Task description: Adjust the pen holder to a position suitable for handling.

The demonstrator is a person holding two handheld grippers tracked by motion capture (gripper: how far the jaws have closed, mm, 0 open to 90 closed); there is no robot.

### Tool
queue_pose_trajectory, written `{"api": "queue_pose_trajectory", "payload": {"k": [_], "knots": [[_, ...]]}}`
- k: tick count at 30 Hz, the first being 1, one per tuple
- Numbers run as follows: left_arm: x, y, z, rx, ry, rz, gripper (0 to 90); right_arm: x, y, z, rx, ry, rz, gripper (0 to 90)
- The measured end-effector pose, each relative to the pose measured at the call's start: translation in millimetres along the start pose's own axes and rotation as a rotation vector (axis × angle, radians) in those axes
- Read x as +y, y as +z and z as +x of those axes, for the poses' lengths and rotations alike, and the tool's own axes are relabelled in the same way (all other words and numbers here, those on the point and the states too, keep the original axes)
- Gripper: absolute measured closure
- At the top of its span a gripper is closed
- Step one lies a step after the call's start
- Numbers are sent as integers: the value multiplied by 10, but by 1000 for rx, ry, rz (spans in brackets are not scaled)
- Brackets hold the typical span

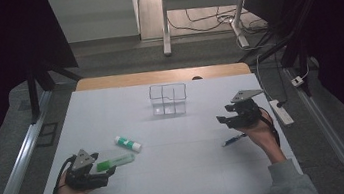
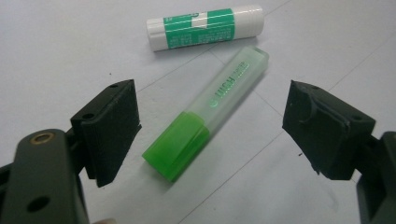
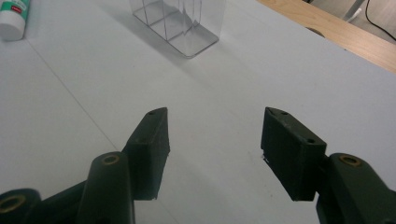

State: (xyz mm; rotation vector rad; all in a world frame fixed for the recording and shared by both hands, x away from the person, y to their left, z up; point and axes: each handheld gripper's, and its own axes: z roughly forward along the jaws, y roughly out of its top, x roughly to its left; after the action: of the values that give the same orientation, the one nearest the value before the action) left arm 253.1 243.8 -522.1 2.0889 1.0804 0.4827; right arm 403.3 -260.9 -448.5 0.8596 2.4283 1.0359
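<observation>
A green highlighter (image 2: 205, 116) with a clear cap lies on the white table (image 1: 185, 176), between the wide-open jaws of my left gripper (image 2: 210, 100); the pads stand apart from it. In the high view that gripper (image 1: 109, 171) is at the front left, with the highlighter (image 1: 114, 162) just ahead of it. Beyond the highlighter lies a green and white glue stick (image 2: 205, 27) (image 1: 128, 143). My right gripper (image 1: 223, 119) (image 3: 215, 116) hovers open and empty at the right, pointing toward a clear divided box (image 3: 180, 23) (image 1: 168, 99). A blue pen (image 1: 234, 140) lies on the table by the right hand.
The table's wooden far edge (image 1: 162, 75) runs behind the clear box. A power strip (image 1: 281, 111) and cables lie on the floor at the right. Metal rails (image 1: 15, 168) flank both sides of the table.
</observation>
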Motion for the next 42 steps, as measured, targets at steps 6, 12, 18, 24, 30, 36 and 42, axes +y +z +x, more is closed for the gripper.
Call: {"api": "queue_pose_trajectory", "payload": {"k": [6, 12, 18, 24, 30, 36, 42], "knots": [[8, 7, 6, -1, 0, 2, 182, -56, -107, -31, 27, 0, 9, 399], [4, 16, 6, 0, 4, 6, 182, -120, -194, -77, 56, -8, 22, 384], [5, 21, -11, 3, 12, 9, 182, -149, -264, -98, 85, -39, 66, 353], [9, 31, -38, 3, 20, 12, 183, -156, -337, -90, 108, -66, 91, 316], [9, 37, -37, 3, 22, 15, 182, -161, -369, -79, 117, -101, 121, 296], [10, 41, -38, 2, 24, 18, 182, -147, -366, -45, 111, -131, 145, 296], [9, 36, -37, 2, 28, 18, 182, -165, -330, -20, 132, -191, 208, 294]]}}
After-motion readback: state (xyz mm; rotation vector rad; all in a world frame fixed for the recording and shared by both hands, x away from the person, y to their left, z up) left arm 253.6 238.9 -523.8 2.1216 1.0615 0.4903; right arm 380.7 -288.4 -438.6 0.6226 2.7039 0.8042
